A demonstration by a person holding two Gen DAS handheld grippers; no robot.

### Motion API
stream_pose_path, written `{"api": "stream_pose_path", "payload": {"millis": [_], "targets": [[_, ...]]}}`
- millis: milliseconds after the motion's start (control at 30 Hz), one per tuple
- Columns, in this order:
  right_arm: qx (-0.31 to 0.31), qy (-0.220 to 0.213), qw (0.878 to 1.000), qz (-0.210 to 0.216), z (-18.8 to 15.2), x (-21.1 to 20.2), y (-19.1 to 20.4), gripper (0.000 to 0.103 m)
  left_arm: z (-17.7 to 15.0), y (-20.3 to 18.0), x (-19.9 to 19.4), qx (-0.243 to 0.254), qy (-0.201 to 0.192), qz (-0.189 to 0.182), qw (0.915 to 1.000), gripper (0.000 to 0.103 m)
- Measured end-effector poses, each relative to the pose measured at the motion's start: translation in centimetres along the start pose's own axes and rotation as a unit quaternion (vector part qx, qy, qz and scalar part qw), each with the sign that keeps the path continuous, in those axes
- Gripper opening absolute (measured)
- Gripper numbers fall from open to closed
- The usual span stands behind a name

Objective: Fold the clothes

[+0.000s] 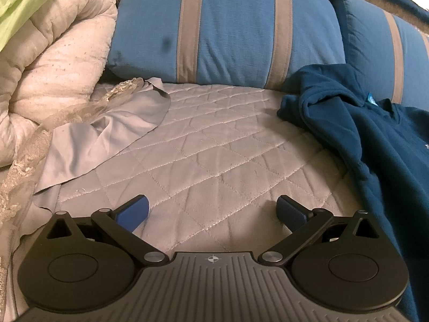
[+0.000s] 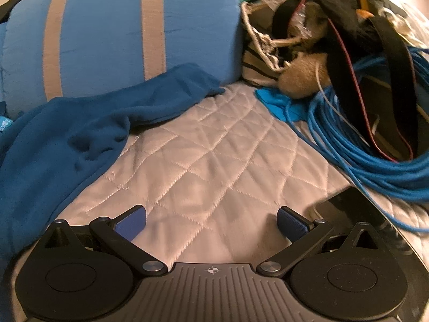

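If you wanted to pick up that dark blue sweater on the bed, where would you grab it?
I'd take the dark blue sweater by its sleeve end, probably with the right gripper, coming from the bare quilt side. That sleeve stretches out flat toward the striped pillow, its tip free, and both grippers' jaws are open.

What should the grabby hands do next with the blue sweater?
Probably reach for the dark blue fleece sweater: it lies rumpled on the quilted bedspread, one sleeve flung toward the striped pillow, and both the left gripper and right gripper are open and empty.
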State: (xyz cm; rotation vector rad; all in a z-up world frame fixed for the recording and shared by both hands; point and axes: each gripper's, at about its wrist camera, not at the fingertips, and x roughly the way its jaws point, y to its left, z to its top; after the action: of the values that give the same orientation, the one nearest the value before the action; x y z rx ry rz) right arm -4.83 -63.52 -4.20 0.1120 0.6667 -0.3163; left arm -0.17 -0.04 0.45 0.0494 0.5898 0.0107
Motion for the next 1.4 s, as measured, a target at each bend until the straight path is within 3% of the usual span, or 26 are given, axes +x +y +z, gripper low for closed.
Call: {"api": "stream_pose_path", "payload": {"millis": [200,333,567,633,800,967,1167,1400], "targets": [[0.01,0.008,1.0,0.021,0.4,-0.6,0.4,0.103,1.8,-0.1,-2.6,0.005,0.012,-0.005,0.9999,0.103],[0.005,0.03,0.999,0.041,1.2,-3.5,0.1,0.103,3.1,-0.2,-4.3,0.008,0.021,-0.008,0.9997,0.103],[-0.1,0.013,0.995,0.018,4.8,-10.3,3.9,0.103,5.2,-0.4,-7.3,0.014,0.035,-0.013,0.9992,0.103],[-0.104,-0.001,0.994,0.017,4.6,-11.9,3.7,0.103,5.7,-0.7,-8.5,0.018,0.038,-0.021,0.9989,0.103],[-0.096,-0.004,0.995,0.019,5.3,-14.5,5.0,0.103,6.9,-2.4,-11.8,0.046,0.02,-0.022,0.9985,0.103],[-0.127,-0.027,0.991,0.025,4.6,-16.4,7.0,0.103,8.0,-3.0,-13.9,0.032,0.003,-0.037,0.9988,0.103],[-0.148,-0.029,0.987,0.049,4.4,-17.3,8.5,0.103,9.1,-4.2,-15.4,0.036,-0.026,-0.024,0.9987,0.103],[-0.164,-0.02,0.983,0.085,3.6,-17.6,8.5,0.103,10.4,-5.6,-16.0,0.063,-0.042,0.039,0.9964,0.103]]}}
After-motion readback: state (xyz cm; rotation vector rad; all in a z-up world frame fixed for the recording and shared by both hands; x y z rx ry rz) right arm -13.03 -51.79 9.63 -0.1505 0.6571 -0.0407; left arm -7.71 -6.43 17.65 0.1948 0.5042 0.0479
